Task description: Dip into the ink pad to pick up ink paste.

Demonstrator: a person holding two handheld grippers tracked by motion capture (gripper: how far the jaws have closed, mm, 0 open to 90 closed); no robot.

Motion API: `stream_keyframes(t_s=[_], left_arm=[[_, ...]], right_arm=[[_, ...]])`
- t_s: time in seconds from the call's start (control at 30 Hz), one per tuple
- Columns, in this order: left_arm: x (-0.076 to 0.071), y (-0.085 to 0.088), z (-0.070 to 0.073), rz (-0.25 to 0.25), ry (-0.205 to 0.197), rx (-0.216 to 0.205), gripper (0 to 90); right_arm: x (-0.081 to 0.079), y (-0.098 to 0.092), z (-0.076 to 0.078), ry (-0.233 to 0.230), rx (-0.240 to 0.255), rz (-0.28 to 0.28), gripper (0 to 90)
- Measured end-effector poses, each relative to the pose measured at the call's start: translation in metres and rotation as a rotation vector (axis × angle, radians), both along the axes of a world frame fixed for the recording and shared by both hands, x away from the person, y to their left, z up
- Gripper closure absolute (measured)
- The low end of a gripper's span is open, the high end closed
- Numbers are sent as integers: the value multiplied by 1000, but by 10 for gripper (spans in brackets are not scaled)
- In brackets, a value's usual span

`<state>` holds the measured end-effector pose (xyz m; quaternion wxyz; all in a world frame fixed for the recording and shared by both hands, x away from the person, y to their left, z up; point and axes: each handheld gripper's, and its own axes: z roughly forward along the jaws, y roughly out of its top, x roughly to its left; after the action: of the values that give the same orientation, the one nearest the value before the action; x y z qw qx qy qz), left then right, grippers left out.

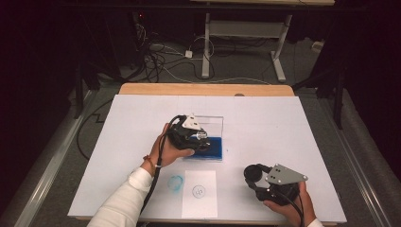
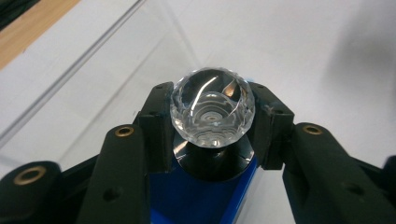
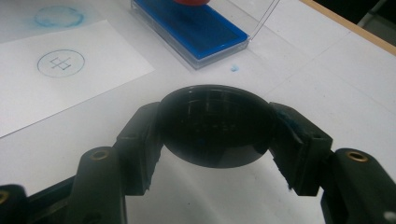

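Observation:
My left gripper (image 1: 197, 136) is shut on a stamp by its clear faceted knob (image 2: 212, 108), with a pad pressing each side. The stamp's black round base (image 2: 212, 163) hangs just over the blue ink pad (image 1: 213, 147), which lies in a clear case at mid-table. Whether the base touches the ink I cannot tell. At the front right, my right gripper (image 1: 257, 176) is shut on a black round cap (image 3: 214, 126), held low over the white table cover. A white paper sheet (image 1: 199, 193) with a round blue stamped mark (image 3: 60, 63) lies at the front edge.
The case's clear lid (image 1: 211, 123) stands upright behind the ink pad. A blue ring smudge (image 1: 175, 183) marks the cover left of the paper, and a small blue spot (image 3: 234, 68) sits near the pad. The wooden table edge (image 1: 203, 89) runs along the back.

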<state>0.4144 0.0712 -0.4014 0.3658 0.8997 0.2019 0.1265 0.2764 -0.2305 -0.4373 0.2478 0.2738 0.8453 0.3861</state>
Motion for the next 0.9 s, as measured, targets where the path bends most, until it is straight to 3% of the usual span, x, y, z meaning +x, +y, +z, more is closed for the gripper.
stream_keyframes(t_s=[0.17, 0.47, 0.83, 0.9], left_arm=[[3, -13, -7, -16, 12, 27, 546], [6, -17, -14, -24, 47, 17, 545], [7, -24, -22, -15, 34, 78, 545], [7, -24, -23, -16, 36, 72, 545]], right_arm=[[-1, -1, 1, -4, -2, 4, 386], [0, -1, 0, 0, 0, -1, 386], [0, -1, 0, 4, -5, 5, 386], [0, 0, -1, 4, -6, 8, 386]])
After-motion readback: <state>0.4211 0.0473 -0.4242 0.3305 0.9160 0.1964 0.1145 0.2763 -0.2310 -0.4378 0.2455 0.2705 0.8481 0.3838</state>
